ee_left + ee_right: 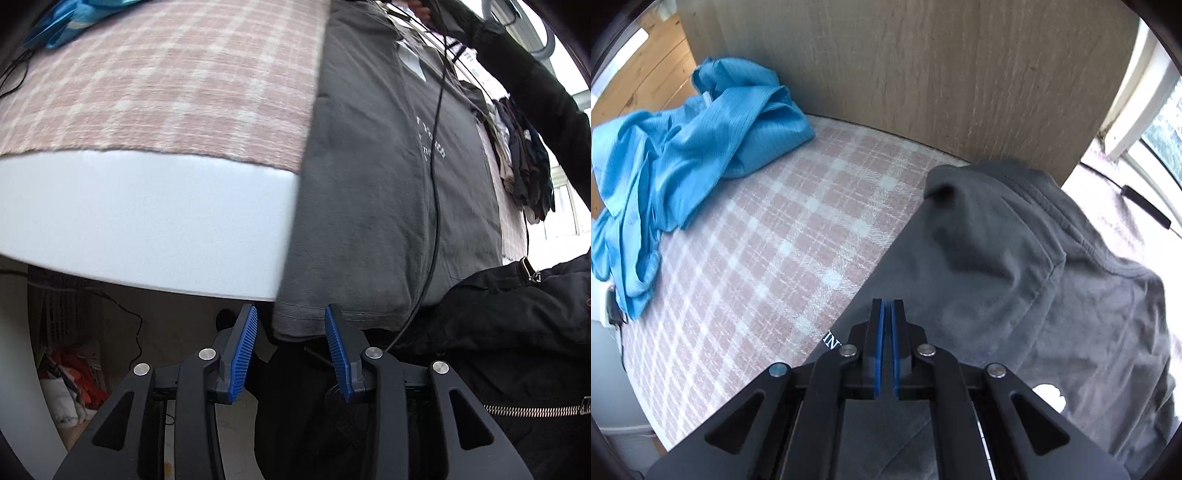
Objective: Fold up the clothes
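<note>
The grey shirt (369, 177) lies spread lengthwise on the checked cover (166, 85) of the bed, printed side up, with its hem (332, 321) hanging over the bed's white front edge (147, 210). In the right wrist view one upper portion of the shirt, a sleeve or shoulder, is turned over onto the body and stands up in a loose hump near the wooden headboard (923, 74).

The left claw (291, 350) is wide, its blue pads on either side of the hem's corner and just short of it; no cloth is gripped. The right claw (887, 347) has its pads drawn together to a narrow slit over the shirt's upper half. Whether any fabric is pinched between them cannot be told, since the tips show no cloth clearly caught.

A crumpled blue garment (683, 155) lies well apart at the far corner of the bed, not yet folded. A further heap of dark clothes (524, 158) sits beyond the shirt in the left view. A black cable (436, 184) crosses in front of the shirt there.

Judgement: the fold of the grey shirt is at an early stage, with one side turned in and the lower hem not yet taken. The next move appears to call for the left claw to advance onto the hem corner and close on it, taking care to catch both layers and stay clear of the cable, before the lower half is carried up.
</note>
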{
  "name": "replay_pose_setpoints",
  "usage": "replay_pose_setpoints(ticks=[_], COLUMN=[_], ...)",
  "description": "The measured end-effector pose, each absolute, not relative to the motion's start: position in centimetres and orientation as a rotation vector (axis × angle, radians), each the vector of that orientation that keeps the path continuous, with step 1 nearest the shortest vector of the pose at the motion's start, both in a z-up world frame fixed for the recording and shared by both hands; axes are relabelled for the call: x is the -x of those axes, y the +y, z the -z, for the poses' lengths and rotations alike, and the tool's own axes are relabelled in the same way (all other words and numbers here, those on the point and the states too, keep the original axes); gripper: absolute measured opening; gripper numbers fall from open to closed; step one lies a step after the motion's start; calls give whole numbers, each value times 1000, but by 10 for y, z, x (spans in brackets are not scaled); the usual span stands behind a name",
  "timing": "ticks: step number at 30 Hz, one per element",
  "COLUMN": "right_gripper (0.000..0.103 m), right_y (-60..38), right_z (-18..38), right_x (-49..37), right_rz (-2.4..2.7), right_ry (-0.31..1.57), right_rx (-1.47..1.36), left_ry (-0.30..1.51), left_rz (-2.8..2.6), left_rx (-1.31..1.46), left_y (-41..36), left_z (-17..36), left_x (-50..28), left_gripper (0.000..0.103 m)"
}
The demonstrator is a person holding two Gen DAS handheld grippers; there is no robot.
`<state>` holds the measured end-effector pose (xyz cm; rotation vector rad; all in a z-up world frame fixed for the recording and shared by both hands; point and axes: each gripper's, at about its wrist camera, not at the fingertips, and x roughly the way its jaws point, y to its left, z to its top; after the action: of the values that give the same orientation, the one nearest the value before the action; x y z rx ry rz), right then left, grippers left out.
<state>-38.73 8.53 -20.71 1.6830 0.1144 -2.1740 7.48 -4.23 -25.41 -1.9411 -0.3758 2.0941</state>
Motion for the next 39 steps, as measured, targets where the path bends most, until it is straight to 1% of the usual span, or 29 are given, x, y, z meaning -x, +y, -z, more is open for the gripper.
replay_pose_setpoints(ticks=[2,4,5,7,8,10,11,13,15,17,19,20,22,23,24,27,29,31,32,35,37,39], right_gripper=[4,4,4,4,4,4,2,0,0,0,0,1,3,4,4,10,20,26,27,27,27,27], right_y=[86,84,83,80,78,76,76,79,80,76,67,67,77,86,95,140,171,205,227,288,328,354], right_z=[207,205,205,206,206,209,210,210,210,209,207,203,183,168,154,106,68,42,30,23,24,46], right_x=[388,387,387,387,386,388,389,395,398,398,394,391,378,369,359,322,284,238,213,136,87,41], right_rz=[2173,2182,2183,2185,2185,2201,2216,2251,2275,2286,2272,2257,2216,2197,2170,2104,2132,2186,2219,2336,2402,2472], right_ry=[91,104,115,141,155,196,202,170,151,166,237,219,84,12,-56,-246,-287,-306,-324,-423,-505,-573], right_rx=[-1686,-1684,-1685,-1686,-1685,-1693,-1692,-1680,-1674,-1678,-1701,-1705,-1691,-1671,-1642,-1558,-1495,-1436,-1408,-1382,-1403,-1484], left_ry=[-375,-397,-409,-367,-354,-350,-337,-314,-333,-369,-414,-398,-341,-329,-325,-304,-285,-251,-225,-165,-105,-23], left_rz=[-2084,-2078,-2074,-2102,-2118,-2130,-2134,-2144,-2147,-2139,-2118,-2105,-2119,-2123,-2129,-2159,-2182,-2197,-2199,-2146,-2074,-1978], left_rx=[1950,1949,1948,1921,1892,1845,1831,1821,1832,1847,1846,1863,1857,1842,1832,1778,1733,1679,1647,1550,1484,1445], left_y=[-39,-36,-34,-29,-26,-21,-13,-8,2,-4,-17,-18,-27,-30,-35,-56,-73,-86,-90,-86,-67,-45], left_z=[258,260,261,255,250,241,238,235,242,249,248,246,237,232,225,202,185,171,165,153,153,153], left_x=[-73,-74,-74,-77,-80,-84,-82,-87,-86,-82,-82,-80,-85,-87,-89,-97,-102,-105,-104,-96,-88,-86], left_gripper=[33,13,11,5,4,4,4,4,4,4,6,9,16,16,19,19,19,19,19,21,21,21])
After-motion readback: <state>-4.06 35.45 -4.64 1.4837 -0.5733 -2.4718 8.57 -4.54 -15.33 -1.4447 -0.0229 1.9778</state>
